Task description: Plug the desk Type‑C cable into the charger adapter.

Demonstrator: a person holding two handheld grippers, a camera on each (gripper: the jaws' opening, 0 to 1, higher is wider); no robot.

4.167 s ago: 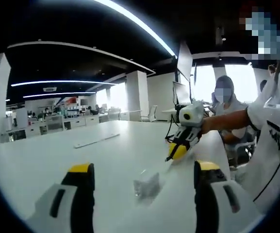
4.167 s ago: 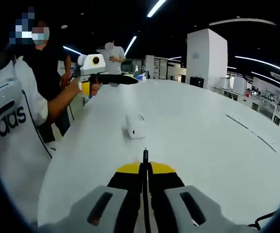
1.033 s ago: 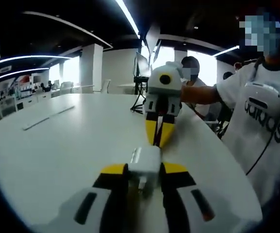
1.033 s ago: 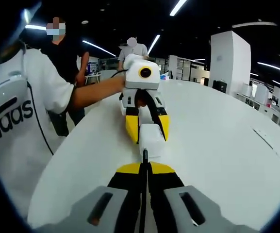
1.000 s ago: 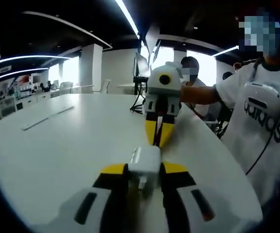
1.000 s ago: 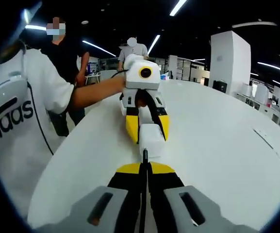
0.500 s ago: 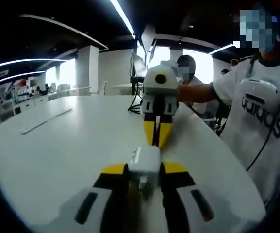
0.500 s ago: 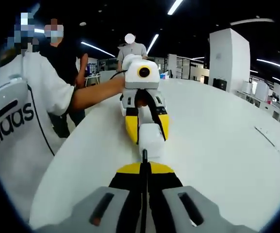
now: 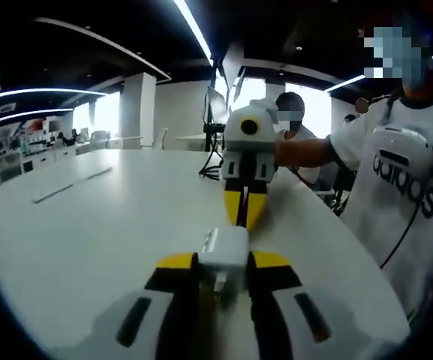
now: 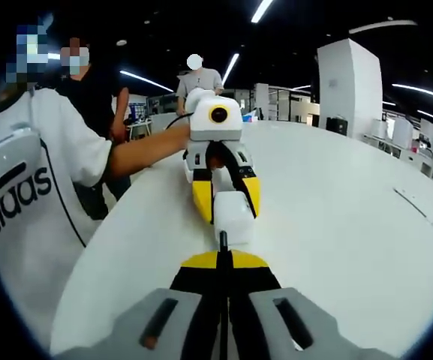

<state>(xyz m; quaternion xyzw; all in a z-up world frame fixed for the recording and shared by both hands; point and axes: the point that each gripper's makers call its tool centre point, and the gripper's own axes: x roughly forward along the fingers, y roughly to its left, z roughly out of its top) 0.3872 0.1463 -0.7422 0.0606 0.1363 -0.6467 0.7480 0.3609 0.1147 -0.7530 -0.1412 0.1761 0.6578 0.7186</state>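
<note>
A white charger adapter (image 9: pixel 227 247) sits clamped between the yellow-tipped jaws of my left gripper (image 9: pixel 226 261), just above the white table (image 9: pixel 88 240). My right gripper (image 9: pixel 242 219) faces it head-on from beyond, jaws closed. In the right gripper view, my right gripper (image 10: pixel 222 259) is shut on the thin black Type-C cable plug (image 10: pixel 222 240), whose tip points at the adapter (image 10: pixel 233 216). The tip is at or almost touching the adapter's near face; I cannot tell if it is inserted. The left gripper (image 10: pixel 227 210) holds the adapter from behind.
A person in a white shirt (image 9: pixel 396 195) stands at the table's edge holding both grippers. Other people (image 10: pixel 195 79) stand behind. A long flat white strip (image 9: pixel 70 184) lies far across the table. Monitors (image 9: pixel 216 105) stand at the far end.
Since 4.2 s ago the left gripper has shut on the adapter and the right gripper has come up facing it. Over the last second both stay nearly still.
</note>
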